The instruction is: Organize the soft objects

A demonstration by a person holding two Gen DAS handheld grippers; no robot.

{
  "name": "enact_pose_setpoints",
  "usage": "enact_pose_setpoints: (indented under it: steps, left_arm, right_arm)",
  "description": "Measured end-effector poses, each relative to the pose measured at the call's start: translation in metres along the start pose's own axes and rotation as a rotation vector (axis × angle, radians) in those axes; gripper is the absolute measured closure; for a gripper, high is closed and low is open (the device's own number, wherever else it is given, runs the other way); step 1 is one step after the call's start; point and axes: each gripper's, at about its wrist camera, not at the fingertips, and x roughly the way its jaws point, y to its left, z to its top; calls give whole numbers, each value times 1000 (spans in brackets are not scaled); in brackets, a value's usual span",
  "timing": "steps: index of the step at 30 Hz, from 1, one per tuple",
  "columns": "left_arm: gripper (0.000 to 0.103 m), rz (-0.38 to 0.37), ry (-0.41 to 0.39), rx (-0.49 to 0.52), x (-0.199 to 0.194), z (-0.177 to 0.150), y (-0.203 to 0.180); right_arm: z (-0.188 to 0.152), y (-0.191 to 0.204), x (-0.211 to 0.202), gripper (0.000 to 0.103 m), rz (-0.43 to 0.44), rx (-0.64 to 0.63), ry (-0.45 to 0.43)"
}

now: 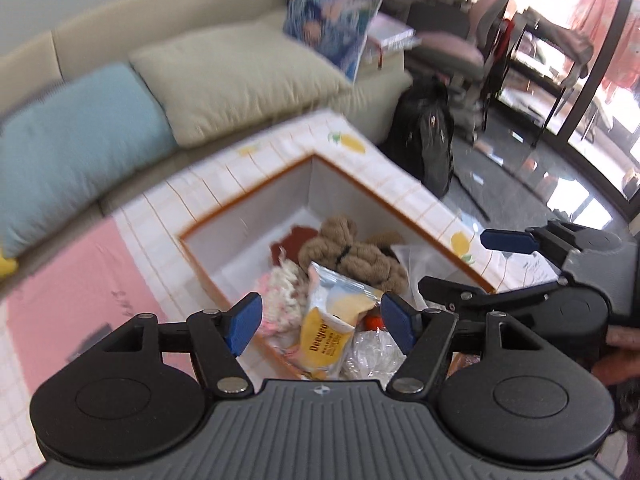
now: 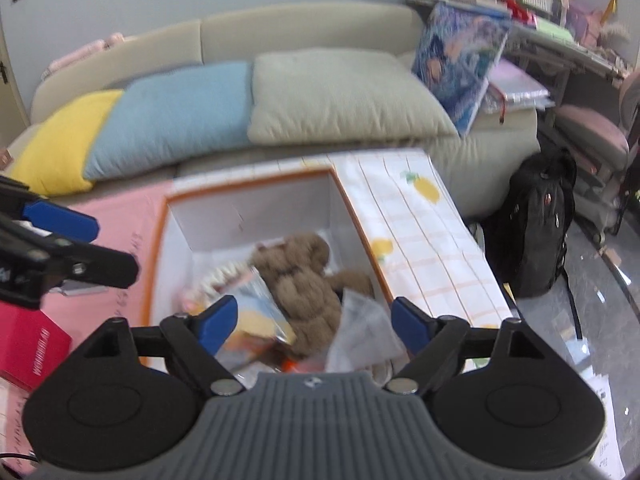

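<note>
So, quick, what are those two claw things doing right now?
Left gripper: jaws open, holding nothing, above the box.
Right gripper: jaws open, holding nothing, above the same box.

Black backpack [image 2: 538,220] on floor beside sofa [image 2: 312,28]; red box [image 2: 28,344], lettering blurred.

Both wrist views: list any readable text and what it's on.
"Deeyeo": yellow and blue packet in the box.
"WONDERLAB", roughly: red carton, letters small and blurred.
Smaller print on the packet: too small to read.
Marks on the pink cloth: blurred, unreadable.
</note>
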Motion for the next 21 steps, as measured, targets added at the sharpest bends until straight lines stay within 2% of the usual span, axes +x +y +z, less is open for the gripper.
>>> enact_pose_setpoints:
  steps: [4, 7, 14, 21]
  left_arm:
    - [23, 50, -110, 13, -54, -12, 3]
    - [21, 91, -193, -5, -90, -25, 6]
    - [19, 133, -369, -111, -153, -71, 22]
    - [19, 311, -504, -212, -193, -119, 26]
  right_arm:
    - [10, 15, -27, 14, 47, 4, -55]
    - [14, 30, -49, 13, 84, -14, -104]
    - [13, 70, -94, 8, 200, -56, -137]
    - [0, 107, -130, 7, 260, -110, -196]
